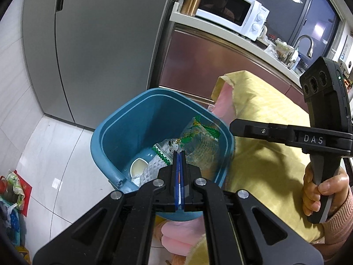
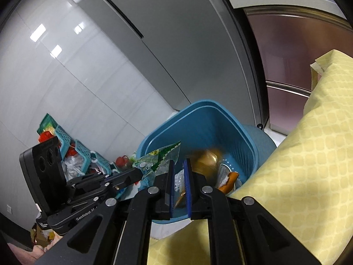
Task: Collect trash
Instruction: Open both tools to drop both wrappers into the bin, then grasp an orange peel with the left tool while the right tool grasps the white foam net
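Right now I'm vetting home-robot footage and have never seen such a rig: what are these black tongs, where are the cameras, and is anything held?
There is no robot here: a person carries two handheld two-finger grippers. Each picture comes from a fisheye camera on one gripper, looking along its fingers. Both point down into a blue bin of trash beside a yellow cloth. The left gripper is shut, apparently pinching a green-printed wrapper over the bin. The right gripper has its pads slightly apart, with nothing clearly pinched.

Smooth blue plastic bin (image 1: 123, 130), crinkly glossy wrapper (image 1: 198, 137), woven yellow cloth (image 1: 264, 114)
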Motion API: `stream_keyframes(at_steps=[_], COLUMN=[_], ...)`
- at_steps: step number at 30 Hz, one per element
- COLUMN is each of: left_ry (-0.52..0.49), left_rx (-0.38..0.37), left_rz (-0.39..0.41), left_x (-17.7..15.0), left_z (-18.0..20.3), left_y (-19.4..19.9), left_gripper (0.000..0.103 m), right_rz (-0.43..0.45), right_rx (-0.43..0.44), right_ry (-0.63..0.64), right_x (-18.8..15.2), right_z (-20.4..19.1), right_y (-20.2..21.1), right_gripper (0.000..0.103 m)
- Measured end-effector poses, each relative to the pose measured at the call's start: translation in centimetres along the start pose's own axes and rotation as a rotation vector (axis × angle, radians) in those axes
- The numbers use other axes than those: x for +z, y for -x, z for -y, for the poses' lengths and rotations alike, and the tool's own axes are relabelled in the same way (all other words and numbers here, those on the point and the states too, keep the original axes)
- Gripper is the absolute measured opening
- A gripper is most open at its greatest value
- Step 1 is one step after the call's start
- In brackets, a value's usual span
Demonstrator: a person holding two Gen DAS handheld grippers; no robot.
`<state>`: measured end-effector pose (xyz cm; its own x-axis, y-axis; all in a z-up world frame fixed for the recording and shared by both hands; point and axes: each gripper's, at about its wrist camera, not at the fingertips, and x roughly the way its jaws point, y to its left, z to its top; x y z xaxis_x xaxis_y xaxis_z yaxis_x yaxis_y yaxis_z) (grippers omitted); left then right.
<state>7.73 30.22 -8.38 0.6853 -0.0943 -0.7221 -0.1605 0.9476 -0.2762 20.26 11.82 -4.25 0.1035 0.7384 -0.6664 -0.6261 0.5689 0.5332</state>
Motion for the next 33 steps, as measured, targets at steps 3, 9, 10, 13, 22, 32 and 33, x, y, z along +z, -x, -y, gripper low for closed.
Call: stream_keyframes(at_steps=[3,9,10,13,22,32,33], left_ry=[0.002,0.019,0.022,0.040,0.030,-0.164,-0.184], left_rx=[0.010,0.006,0.007,0.015,0.010,-0.198,-0.224], left_rz=[-0.016,-0.051,-0.055,-0.076,0.012,0.136,0.132], left_x=[-0.3,-0.2,-0.2,-0.4,-0.1,0.4,0.4], left_z=[-0.2,-0.5,-0.5,-1.0,1.0,10.7,11.8], left_y=[-0.8,-2.9,-3.2,-4.3,-2.3,1.9,1.9], left_gripper=[0.001,0.003,0.004,0.008,0.038,0.062,0.063], right_rz=[-0.012,-0.007,-0.004,0.005,0.085,0.277,0.303], right_rx=[-0.015,-0.015,-0.015,-0.014,-0.021,-0.146,-0.168], right_ry=[0.014,0.015,0.012,0.003,0.014,-0.027,-0.049], right_x=[0.0,-0.2,-0.3,-0.6,-1.6,-6.5,-7.4], right_z=[-0.2,0.0,0.1,0.4,1.4,5.4,6.2], right_y=[-0.5,-0.4,-0.3,0.5,5.4,16.9,18.5], right_gripper=[0.008,0.009,0.009,0.009,0.026,0.040,0.041])
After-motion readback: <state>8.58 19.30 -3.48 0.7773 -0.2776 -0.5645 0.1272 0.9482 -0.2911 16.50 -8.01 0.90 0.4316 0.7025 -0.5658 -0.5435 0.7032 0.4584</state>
